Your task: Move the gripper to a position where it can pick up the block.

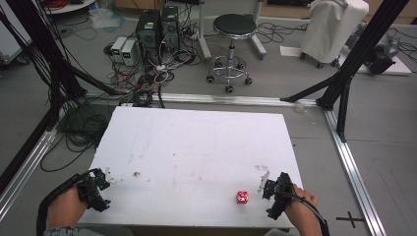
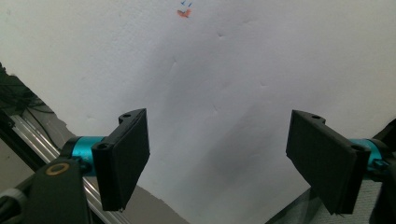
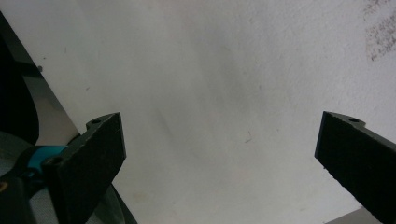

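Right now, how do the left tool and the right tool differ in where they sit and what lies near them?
The left tool sits at the white table's near left corner, the right tool near its right edge. A small red cube lies just beside the right tool; the left tool has nothing that close, just a small dark mark farther in. Both are open, empty and over the table.

The person is wearing a grey sleeve (image 1: 59,230) at the near left. Both black two-jaw tongs, left (image 2: 217,161) and right (image 3: 219,165), are showing flat, rough-textured rectangular pads with small screw holes at the corners, teal cylindrical fittings behind them, and thick black cables (image 1: 43,206) looping along the forearms.
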Action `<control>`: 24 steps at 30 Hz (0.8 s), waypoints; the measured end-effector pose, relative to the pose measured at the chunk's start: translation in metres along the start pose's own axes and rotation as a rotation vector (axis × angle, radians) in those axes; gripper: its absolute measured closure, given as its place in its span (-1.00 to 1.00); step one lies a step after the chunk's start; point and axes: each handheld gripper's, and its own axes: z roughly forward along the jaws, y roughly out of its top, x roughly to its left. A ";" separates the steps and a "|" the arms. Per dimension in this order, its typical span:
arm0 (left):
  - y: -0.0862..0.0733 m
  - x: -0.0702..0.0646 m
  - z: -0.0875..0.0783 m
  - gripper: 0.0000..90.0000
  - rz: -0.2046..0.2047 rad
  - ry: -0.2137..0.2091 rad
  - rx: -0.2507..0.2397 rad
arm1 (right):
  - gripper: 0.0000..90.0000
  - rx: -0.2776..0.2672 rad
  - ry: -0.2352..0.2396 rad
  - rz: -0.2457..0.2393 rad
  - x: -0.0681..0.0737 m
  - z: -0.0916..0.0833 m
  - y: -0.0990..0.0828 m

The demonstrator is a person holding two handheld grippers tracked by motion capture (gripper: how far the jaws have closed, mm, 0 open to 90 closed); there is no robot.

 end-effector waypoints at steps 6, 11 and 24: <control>-0.001 0.000 0.000 -0.52 -0.005 -0.002 0.000 | -0.98 0.010 0.030 -0.059 -0.001 -0.003 0.011; 0.000 0.000 -0.001 -0.52 -0.002 -0.001 -0.002 | -0.98 -0.003 0.075 -0.098 0.001 -0.006 0.016; 0.000 0.000 -0.001 -0.52 -0.002 0.002 0.000 | -0.98 0.007 0.102 -0.251 0.004 -0.006 0.045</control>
